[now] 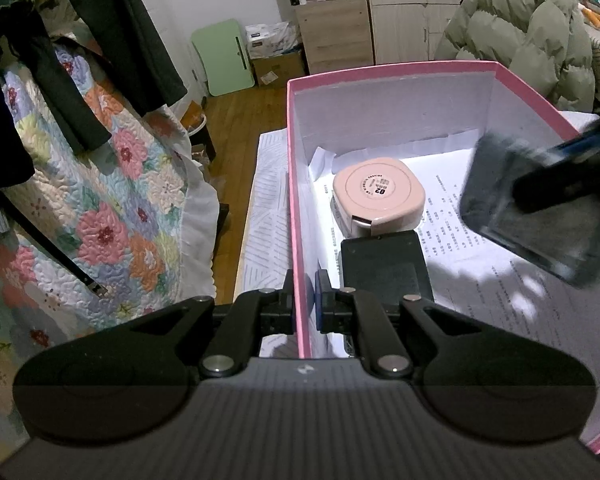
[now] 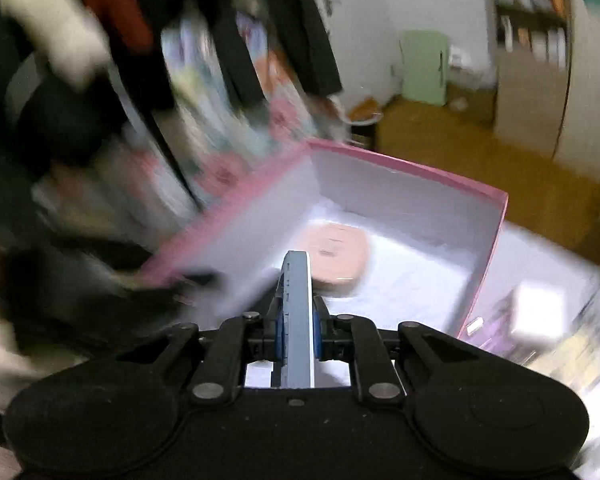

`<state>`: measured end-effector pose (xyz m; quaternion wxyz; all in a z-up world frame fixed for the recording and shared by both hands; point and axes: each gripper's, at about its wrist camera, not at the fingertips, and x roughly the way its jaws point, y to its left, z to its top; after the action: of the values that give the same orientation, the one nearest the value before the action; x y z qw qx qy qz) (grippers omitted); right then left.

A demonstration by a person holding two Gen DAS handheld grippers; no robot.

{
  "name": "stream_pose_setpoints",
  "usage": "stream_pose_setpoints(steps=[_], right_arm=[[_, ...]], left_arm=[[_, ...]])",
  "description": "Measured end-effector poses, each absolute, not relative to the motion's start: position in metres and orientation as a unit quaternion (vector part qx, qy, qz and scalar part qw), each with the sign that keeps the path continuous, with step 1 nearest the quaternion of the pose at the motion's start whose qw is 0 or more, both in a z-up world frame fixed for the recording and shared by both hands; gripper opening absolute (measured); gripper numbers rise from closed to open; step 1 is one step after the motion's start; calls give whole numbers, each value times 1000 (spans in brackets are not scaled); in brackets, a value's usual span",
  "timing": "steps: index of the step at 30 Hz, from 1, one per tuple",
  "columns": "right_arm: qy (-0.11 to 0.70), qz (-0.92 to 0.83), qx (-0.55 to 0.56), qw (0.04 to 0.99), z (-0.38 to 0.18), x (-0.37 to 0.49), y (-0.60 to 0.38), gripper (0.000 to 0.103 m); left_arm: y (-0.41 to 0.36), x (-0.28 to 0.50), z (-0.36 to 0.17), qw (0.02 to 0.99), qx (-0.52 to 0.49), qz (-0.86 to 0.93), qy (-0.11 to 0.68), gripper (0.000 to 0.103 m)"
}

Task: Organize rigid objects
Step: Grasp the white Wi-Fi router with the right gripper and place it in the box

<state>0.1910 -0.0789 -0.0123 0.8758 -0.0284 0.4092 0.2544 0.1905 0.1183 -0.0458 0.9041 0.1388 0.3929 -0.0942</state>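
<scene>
Right gripper point(image 2: 298, 328) was clamped on a thin blue-grey flat case point(image 2: 298, 312), held edge-up between the blue pads; in the left wrist view the same item appeared as a dark, blurred slab point(image 1: 540, 208) above the right part of the box. Left gripper point(image 1: 302, 304) was pinched tight on the near left wall of the pink box point(image 1: 298, 200), steadying it. Judged step: carrying the case in for placement. To do it well, lower it flat onto bare lining paper point(image 1: 480, 272) to the right of the items already inside, keep the left pinch firm, and release only once the case rests. Inside, a pink rounded compact point(image 1: 378, 196) lay toward the far left, with a black rectangular object point(image 1: 384, 268) touching its near side. The right wrist view was heavily motion-blurred, so the case's exact kind could not be told. The box sat on a pale patterned cloth point(image 1: 266, 216). Beyond: floral quilt point(image 1: 112, 216) to the left, wooden floor point(image 1: 252, 108), a green folding board point(image 1: 224, 58) against the far wall, a shelf cabinet point(image 1: 332, 20), and an olive puffer jacket point(image 1: 520, 28) at far right.
</scene>
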Motion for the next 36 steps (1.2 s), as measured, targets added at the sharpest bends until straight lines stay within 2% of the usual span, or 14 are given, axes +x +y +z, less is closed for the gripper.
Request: stream_pose_setpoints(steps=[6,8,10,11,12,19,25,31,34,36], right_arm=[[370,176,-283,867,-40,204,-30,16],[381,180,-311,852,-47,205,-23,18],[416,227,-241,847,-42,210,-31,23],[435,248,-187,845,-35,212,-40,31],[448,259,-141,844,-31,215,-50,36],[401,294,71,865,27,172,-140,37],[401,227,73,885,33,139,-191,41],[456,140,114,872,-14,139,-247,41],[466,119,137,866,-39,146,-262,48],[450,108,127,877,-43,152,-265,56]], left_arm=[[121,191,-45,905,133,-96,392,7],[120,191,-46,905,134,-96,392,7],[120,191,-46,905,132,-96,393,7],[120,191,-46,905,133,-96,393,7],[119,191,-46,905,132,-96,393,7],[118,192,-46,904,136,-96,394,7],[118,192,-46,904,134,-97,393,7],[118,192,-46,904,136,-96,393,7],[119,193,-46,904,137,-97,393,7],[119,192,-46,904,135,-97,393,7]])
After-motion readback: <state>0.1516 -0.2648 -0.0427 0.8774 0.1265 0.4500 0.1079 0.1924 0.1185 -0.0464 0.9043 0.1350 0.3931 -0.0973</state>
